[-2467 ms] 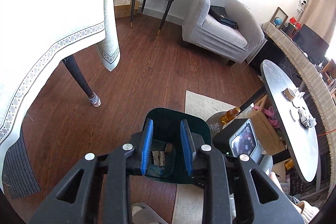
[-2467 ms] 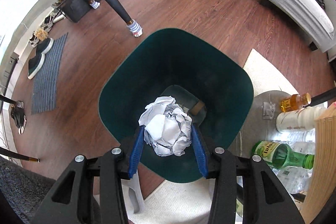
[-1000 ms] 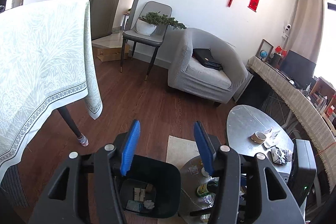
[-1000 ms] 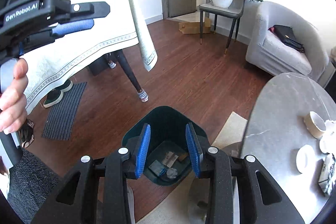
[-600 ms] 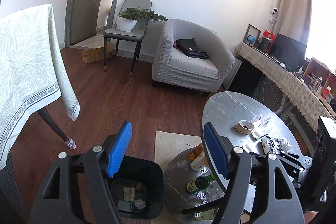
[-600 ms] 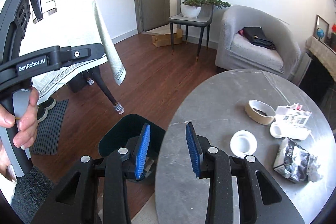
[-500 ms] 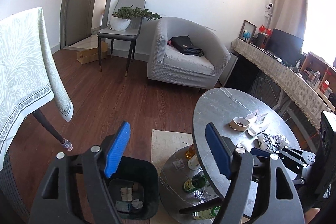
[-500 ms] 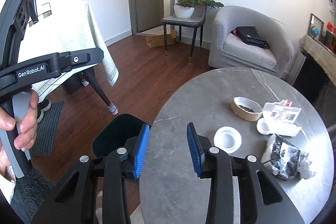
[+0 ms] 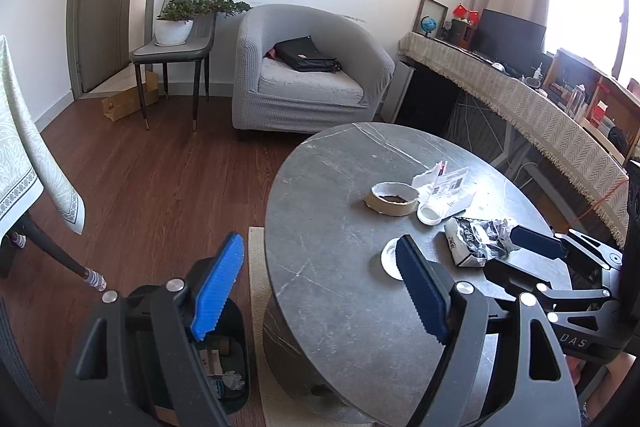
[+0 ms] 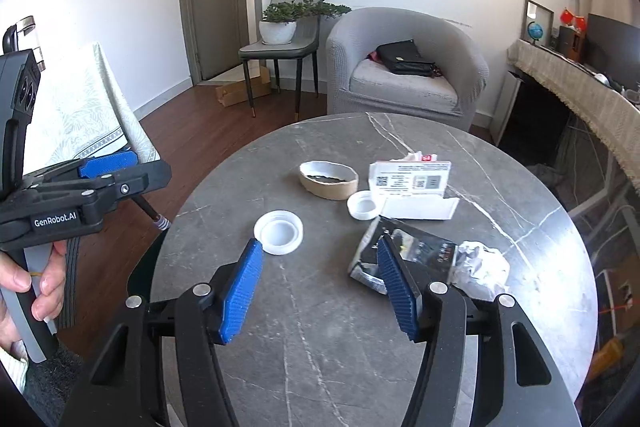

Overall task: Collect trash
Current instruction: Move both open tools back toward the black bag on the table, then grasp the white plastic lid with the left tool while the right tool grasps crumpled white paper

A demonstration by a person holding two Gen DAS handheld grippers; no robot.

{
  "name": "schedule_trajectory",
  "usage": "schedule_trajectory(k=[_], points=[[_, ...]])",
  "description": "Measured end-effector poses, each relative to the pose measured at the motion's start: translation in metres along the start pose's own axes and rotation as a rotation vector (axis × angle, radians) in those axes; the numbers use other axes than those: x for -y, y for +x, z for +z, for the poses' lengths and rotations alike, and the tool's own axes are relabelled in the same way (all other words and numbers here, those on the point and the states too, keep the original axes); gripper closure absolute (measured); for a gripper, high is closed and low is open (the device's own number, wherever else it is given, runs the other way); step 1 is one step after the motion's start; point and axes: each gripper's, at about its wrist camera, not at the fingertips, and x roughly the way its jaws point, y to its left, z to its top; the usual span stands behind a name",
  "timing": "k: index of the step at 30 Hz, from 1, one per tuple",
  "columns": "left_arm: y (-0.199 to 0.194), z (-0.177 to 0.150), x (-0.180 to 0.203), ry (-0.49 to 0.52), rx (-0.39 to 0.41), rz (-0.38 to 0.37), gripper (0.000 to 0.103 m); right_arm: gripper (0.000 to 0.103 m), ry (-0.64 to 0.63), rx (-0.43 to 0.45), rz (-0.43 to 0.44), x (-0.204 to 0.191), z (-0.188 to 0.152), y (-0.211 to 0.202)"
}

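Trash lies on the round grey marble table [image 10: 320,327]: a crumpled black-and-silver wrapper [image 10: 416,251], a white lid [image 10: 279,226], a smaller white cap [image 10: 363,206], a brown tape roll [image 10: 329,179] and a white card box [image 10: 414,187]. My right gripper [image 10: 320,283] is open and empty above the table, between the lid and the wrapper. My left gripper [image 9: 320,287] is open and empty over the table's left edge. The dark green bin [image 9: 224,359] with trash inside stands on the floor below it. The wrapper [image 9: 476,239] and tape roll [image 9: 392,198] also show in the left wrist view.
A grey armchair [image 9: 308,75] with a black bag stands behind the table. A chair with a potted plant [image 9: 180,27] is at the back left. A table with a pale cloth [image 9: 24,163] is at the left. A long sideboard [image 9: 520,107] runs along the right.
My right gripper dropped the crumpled paper into the bin, then both grippers rose and swung right over the marble table. Both have opened wider.
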Motion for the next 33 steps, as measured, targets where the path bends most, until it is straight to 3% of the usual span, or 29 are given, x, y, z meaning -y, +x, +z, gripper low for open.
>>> schedule_trajectory(k=[8, 19, 29, 32, 33], points=[[0.042, -0.014, 0.034, 0.029, -0.077, -0.031, 0.022, 0.04, 0.056, -0.013, -0.048, 0.04, -0.011, -0.006], [0.073, -0.023, 0.064, 0.065, -0.116, -0.046, 0.025, 0.035, 0.189, -0.017, -0.09, 0.099, -0.025, -0.013], [0.086, -0.023, 0.077, 0.11, -0.135, 0.006, 0.044, 0.034, 0.217, -0.056, -0.109, 0.113, -0.03, -0.002], [0.087, -0.025, 0.08, 0.135, -0.132, 0.02, 0.06, 0.034, 0.214, -0.083, -0.11, 0.113, -0.031, 0.005], [0.087, -0.025, 0.08, 0.138, -0.129, 0.023, 0.06, 0.034, 0.197, -0.089, -0.123, 0.11, -0.031, 0.007]])
